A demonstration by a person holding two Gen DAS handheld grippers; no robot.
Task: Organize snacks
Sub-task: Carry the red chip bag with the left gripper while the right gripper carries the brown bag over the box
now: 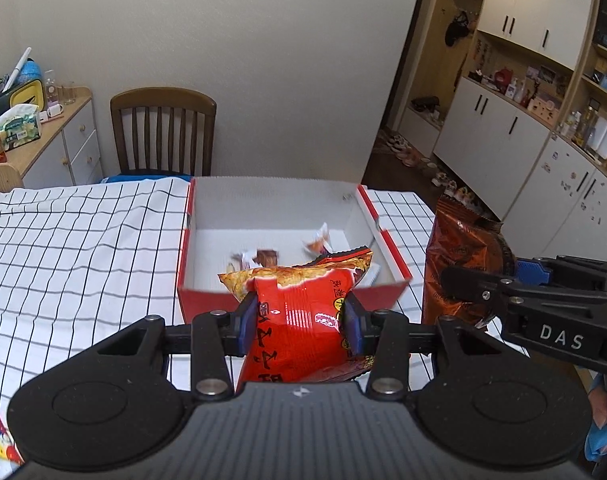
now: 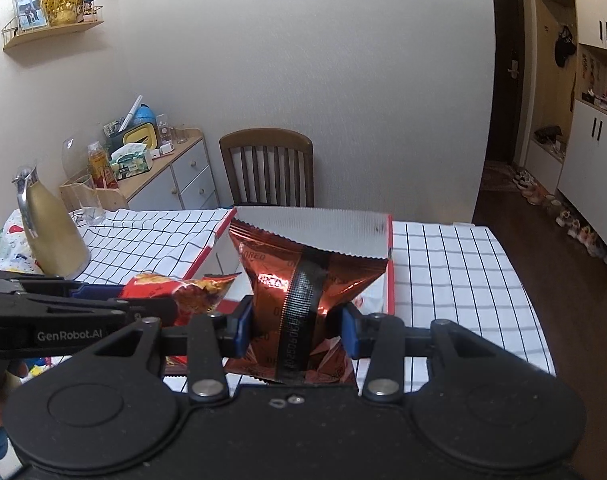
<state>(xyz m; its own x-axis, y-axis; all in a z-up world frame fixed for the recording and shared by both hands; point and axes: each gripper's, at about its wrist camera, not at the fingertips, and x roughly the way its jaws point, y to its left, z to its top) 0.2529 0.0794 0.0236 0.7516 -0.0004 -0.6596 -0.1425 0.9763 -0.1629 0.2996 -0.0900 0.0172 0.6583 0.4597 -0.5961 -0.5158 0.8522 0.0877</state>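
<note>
My left gripper [image 1: 301, 326] is shut on a red-orange snack bag [image 1: 299, 320], held just in front of the near wall of a red and white box [image 1: 271, 208]. A few small wrapped snacks [image 1: 319, 242] lie on the box floor. My right gripper [image 2: 297, 330] is shut on a copper-brown foil snack bag [image 2: 303, 292], held upright before the same box [image 2: 315, 228]. In the left wrist view the right gripper [image 1: 455, 280] and its brown bag [image 1: 459, 264] hang to the right of the box. The right wrist view shows the left gripper's red bag [image 2: 183, 286] at left.
The table wears a white black-checked cloth [image 1: 83, 240]. A gold jug [image 2: 49, 232] and a clear glass [image 2: 88, 200] stand at its far left. Behind it are a wooden chair [image 1: 163, 132] and a low sideboard [image 1: 55, 136] with clutter. Cabinets and shoes line the right wall.
</note>
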